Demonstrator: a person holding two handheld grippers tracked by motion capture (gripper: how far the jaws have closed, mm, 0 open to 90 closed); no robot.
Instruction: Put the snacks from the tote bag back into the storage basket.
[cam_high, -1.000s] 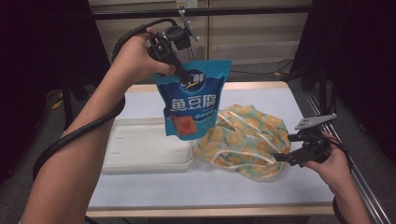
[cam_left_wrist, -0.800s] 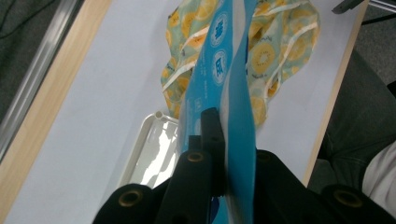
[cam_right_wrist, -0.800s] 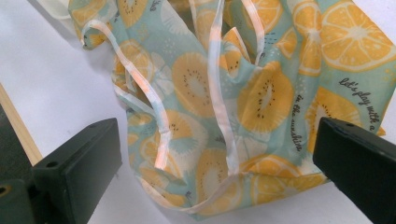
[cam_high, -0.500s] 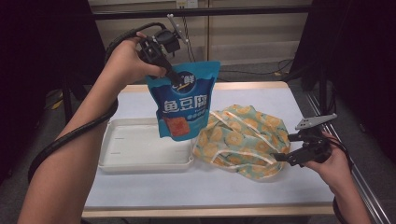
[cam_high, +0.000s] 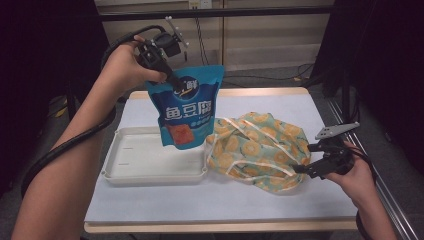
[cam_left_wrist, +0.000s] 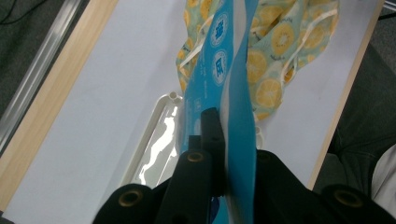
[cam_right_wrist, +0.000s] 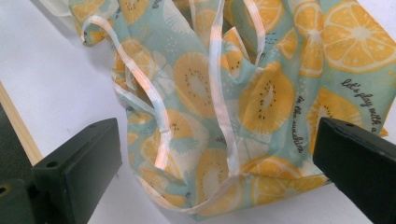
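The left tool (cam_high: 176, 86) pinched the top edge of a blue pouch (cam_high: 187, 111) and held it in the air above the bench (cam_high: 210, 200), its lower end hanging over the right part of a white tray (cam_high: 135, 162). Just right of the tray lay a fruit-print bag (cam_high: 260, 150), slumped on the bench. The right tool (cam_high: 320, 157) sat at the bag's right edge, its jaws spread wide with the cloth and its pale straps between them, not gripping.

Your blue pouch (cam_high: 188, 111) is hiding part of the white tray (cam_high: 135, 162). The fruit-print bag (cam_right_wrist: 261, 88) is running off the right gripper view's top edge.
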